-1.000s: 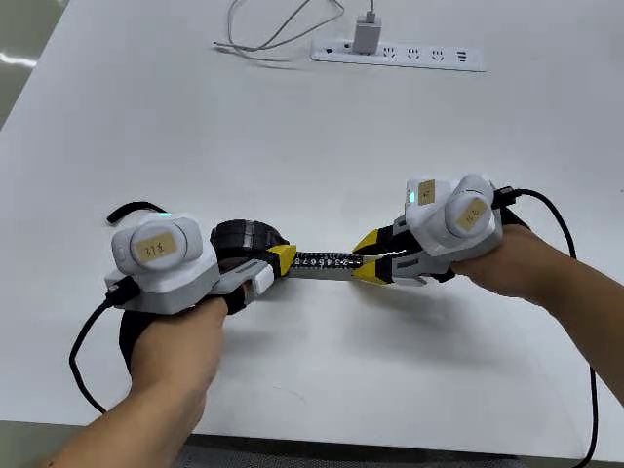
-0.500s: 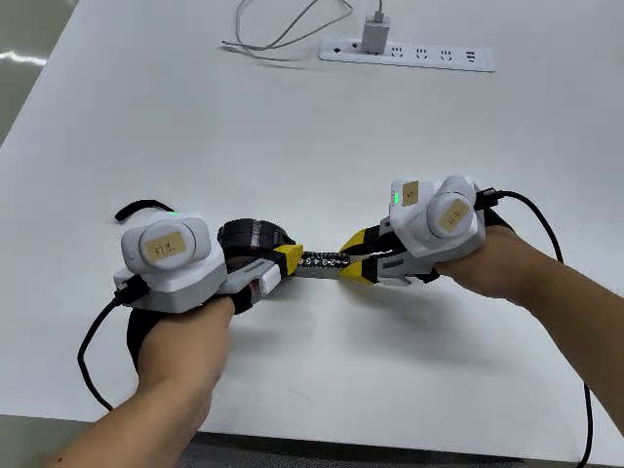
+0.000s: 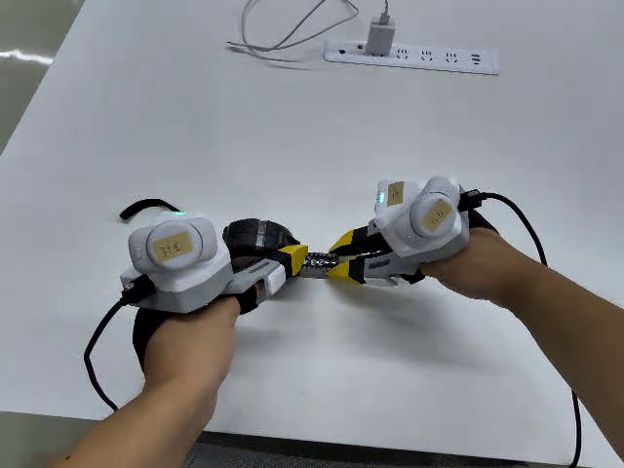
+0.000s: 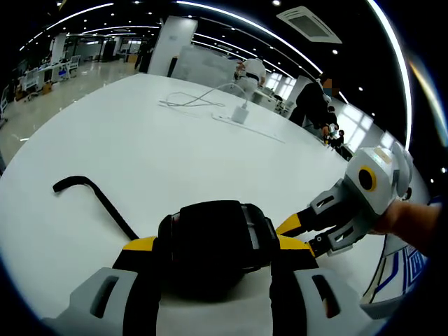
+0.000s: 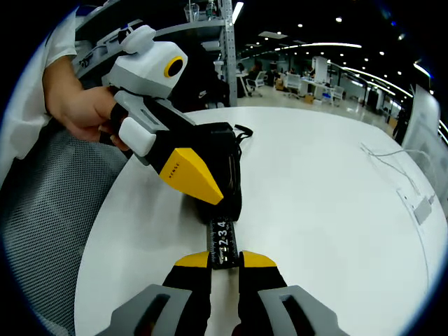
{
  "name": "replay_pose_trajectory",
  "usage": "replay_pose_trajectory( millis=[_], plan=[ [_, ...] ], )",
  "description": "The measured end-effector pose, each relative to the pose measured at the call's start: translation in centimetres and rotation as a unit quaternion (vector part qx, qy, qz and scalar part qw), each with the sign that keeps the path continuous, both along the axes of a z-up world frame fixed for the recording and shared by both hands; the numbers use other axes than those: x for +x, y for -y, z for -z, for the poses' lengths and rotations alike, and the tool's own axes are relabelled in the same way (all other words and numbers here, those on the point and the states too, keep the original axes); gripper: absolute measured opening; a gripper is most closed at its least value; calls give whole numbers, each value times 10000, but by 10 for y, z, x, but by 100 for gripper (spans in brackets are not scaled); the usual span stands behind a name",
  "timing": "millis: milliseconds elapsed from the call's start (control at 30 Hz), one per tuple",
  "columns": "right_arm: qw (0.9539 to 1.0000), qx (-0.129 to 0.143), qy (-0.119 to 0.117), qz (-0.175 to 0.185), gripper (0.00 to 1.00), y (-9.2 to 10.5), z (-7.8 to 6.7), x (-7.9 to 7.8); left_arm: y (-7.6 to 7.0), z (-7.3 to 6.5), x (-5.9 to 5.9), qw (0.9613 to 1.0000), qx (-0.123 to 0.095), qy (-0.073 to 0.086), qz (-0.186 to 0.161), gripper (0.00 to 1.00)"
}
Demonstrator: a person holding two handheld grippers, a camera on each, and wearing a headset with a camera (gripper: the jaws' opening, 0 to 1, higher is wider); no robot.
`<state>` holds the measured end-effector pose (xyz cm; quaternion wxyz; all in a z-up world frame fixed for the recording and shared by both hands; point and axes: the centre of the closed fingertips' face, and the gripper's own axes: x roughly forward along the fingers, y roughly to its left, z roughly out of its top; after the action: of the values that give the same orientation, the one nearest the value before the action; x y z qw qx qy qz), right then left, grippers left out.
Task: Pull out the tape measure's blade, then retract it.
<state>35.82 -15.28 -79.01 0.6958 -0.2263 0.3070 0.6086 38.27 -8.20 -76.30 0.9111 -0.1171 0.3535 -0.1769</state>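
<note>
My left tool [image 4: 215, 246] is clamped across the black body of the tape measure [image 3: 255, 236], left of centre in the head view, down at the white surface [image 3: 292, 117]. My right tool [image 5: 224, 263] is pinched shut on the blade [image 5: 222, 245] at the bottom middle of its own view, with a short numbered stretch showing. I judge the body hard and chunky, safe to squeeze by its sides (smooth plastic, so it may twist). The blade looks thin and springy, so I'd hold it near the tip, flat, and feed it back slowly.
</note>
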Motion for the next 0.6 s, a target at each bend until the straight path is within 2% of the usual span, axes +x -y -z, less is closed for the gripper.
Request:
replay_pose_trajectory(
  millis=[600],
  plan=[
    [9999,98,-1,-129,10,-27,1,2,-1,2,1,10000,-10,1,1,60]
  ],
)
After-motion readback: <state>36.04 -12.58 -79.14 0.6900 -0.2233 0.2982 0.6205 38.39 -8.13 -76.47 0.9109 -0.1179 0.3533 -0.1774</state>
